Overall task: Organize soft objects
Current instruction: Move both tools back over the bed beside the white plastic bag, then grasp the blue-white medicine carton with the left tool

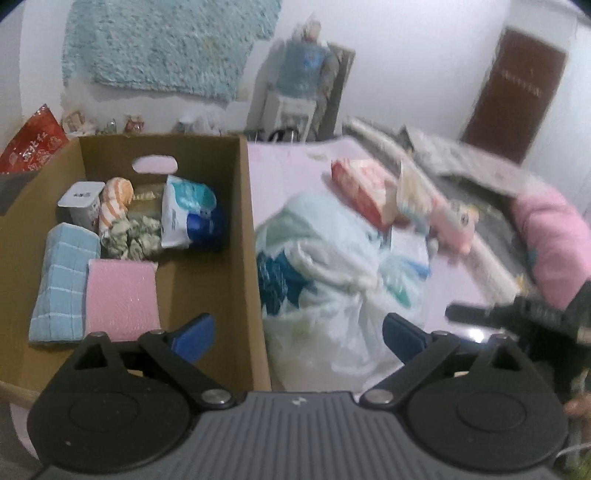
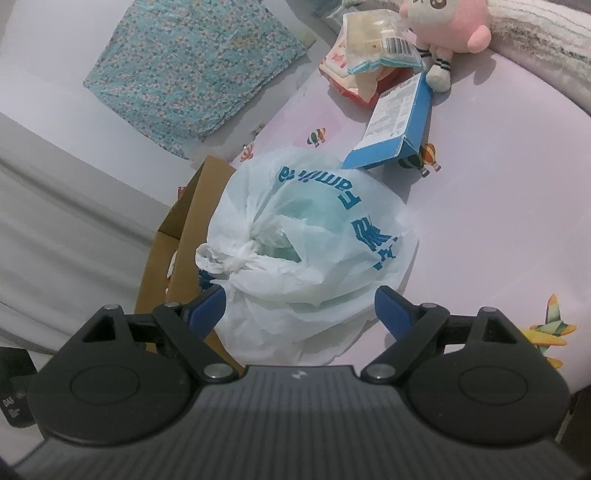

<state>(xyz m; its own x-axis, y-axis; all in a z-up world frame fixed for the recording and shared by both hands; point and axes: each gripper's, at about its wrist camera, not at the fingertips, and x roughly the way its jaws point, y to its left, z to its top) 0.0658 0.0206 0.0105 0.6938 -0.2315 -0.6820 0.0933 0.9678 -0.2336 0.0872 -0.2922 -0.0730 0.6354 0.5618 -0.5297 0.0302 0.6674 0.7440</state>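
In the brown cardboard box (image 1: 207,229) several soft items already lie, among them a folded light-blue towel (image 1: 62,284). On the pink bed sheet (image 2: 498,206) the knotted white plastic bag (image 2: 303,236) and pink plush toy (image 2: 443,26) remain; both grippers' fingers, left (image 1: 297,332) and right (image 2: 299,306), are spread and empty.

The cardboard box (image 1: 207,266) keeps bare floor on its right half — the knotted plastic bag (image 2: 306,236) crowds its outer wall.
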